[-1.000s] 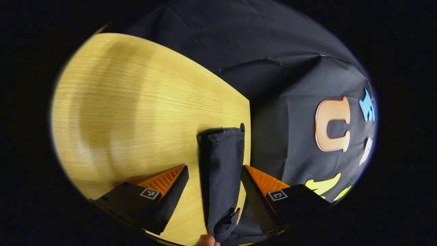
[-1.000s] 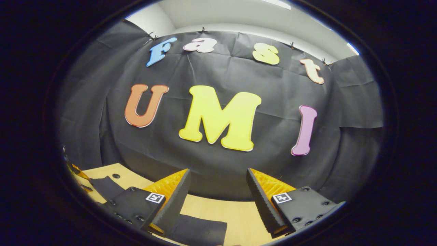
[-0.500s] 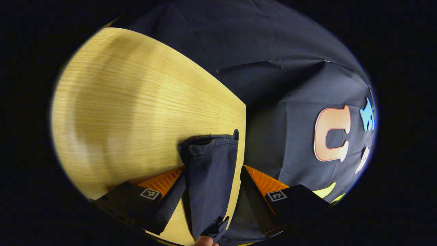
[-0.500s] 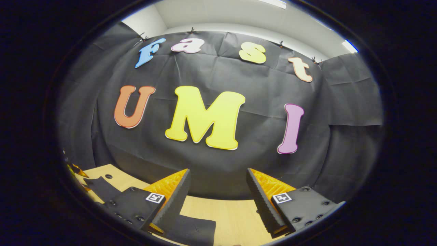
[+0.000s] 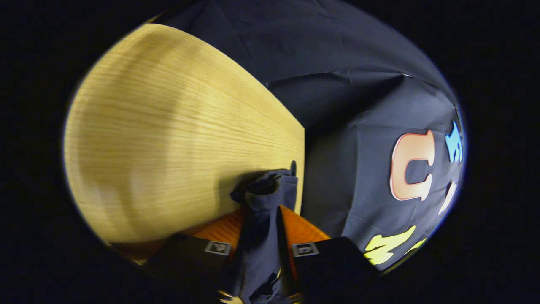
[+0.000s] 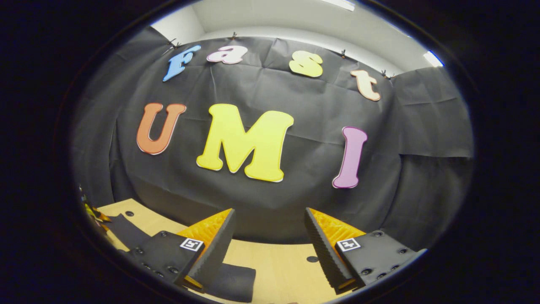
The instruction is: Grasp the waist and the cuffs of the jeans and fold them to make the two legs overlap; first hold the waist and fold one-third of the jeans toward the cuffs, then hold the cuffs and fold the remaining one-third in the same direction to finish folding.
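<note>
Left hand-held gripper (image 5: 260, 230) now clamped on a bunched end of the dark jeans (image 5: 263, 198), both fingers pressing the denim from either side; half a second ago spread wide with the flat strip of fabric lying loose between them. Cloth beyond the fingertips puckered and humped up near the far edge of the wooden desk (image 5: 168, 135), just beside a small dark hole in the desk top, where earlier lying smooth. Judged to be a cuff end or the waist, not tellable which from the narrow folded strip in sight. Right hand-held gripper (image 6: 270, 236) spread open, gripping nothing, pointed at the booth's black wall, with a dark band of the jeans lying on the desk below and partly under its left finger (image 6: 215, 249); little changed over the last second apart from a slight drift of the view. Another stretch of the garment seen at the far left of the right gripper view. Grasp on one end secured, so first step of the task half in hand; other end not yet taken. Likely next: lowering the open gripper onto its fabric and closing before any lift. Risk of dragging the denim crooked if lifted one-sided.
</note>
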Action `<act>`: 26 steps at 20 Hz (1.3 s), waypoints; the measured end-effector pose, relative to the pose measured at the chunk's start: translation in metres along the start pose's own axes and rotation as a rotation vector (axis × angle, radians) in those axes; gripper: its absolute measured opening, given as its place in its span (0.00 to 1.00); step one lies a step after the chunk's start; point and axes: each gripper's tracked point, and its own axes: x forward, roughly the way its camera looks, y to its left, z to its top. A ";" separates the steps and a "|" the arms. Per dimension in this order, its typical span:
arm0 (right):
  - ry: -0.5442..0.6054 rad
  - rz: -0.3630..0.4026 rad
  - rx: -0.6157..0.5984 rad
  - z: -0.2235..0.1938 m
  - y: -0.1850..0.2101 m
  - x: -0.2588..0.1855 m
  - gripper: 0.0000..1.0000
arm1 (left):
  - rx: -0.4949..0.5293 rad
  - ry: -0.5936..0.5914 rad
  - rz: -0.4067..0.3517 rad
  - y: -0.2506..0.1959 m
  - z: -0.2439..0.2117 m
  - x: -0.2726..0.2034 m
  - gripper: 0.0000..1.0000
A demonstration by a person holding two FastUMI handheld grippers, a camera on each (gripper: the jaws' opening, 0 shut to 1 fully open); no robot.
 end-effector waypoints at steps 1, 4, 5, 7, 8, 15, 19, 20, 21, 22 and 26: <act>0.002 -0.010 -0.005 -0.001 -0.005 0.000 0.99 | 0.015 0.005 0.006 0.001 -0.001 0.002 0.10; 0.013 -0.024 0.008 -0.003 -0.011 0.000 0.98 | 0.106 0.011 0.041 0.003 -0.004 0.001 0.10; 0.014 -0.023 0.014 -0.002 -0.010 0.001 0.98 | 0.141 0.008 0.053 0.002 -0.002 0.000 0.09; 0.012 -0.016 0.007 -0.003 -0.010 0.001 0.99 | 0.223 -0.004 0.066 -0.004 -0.003 -0.002 0.07; 0.012 -0.010 0.002 -0.003 -0.010 0.001 0.99 | 0.265 -0.012 0.067 -0.008 -0.003 -0.004 0.07; 0.016 0.020 0.003 -0.004 -0.011 -0.001 0.99 | 0.552 -0.074 0.000 -0.071 -0.029 -0.029 0.06; 0.016 0.029 0.025 -0.006 -0.020 -0.005 0.99 | 0.697 -0.076 -0.074 -0.111 -0.062 -0.047 0.06; 0.013 0.028 0.024 -0.006 -0.024 -0.006 0.99 | 0.735 -0.075 -0.096 -0.121 -0.072 -0.049 0.06; 0.012 0.030 0.024 -0.007 -0.029 -0.009 0.99 | 0.771 -0.074 -0.119 -0.132 -0.084 -0.053 0.06; 0.015 0.030 0.028 -0.008 -0.034 -0.011 0.99 | 0.805 -0.074 -0.142 -0.144 -0.096 -0.057 0.06; 0.027 0.035 0.040 -0.014 -0.050 -0.018 0.99 | 0.968 -0.065 -0.226 -0.180 -0.157 -0.069 0.06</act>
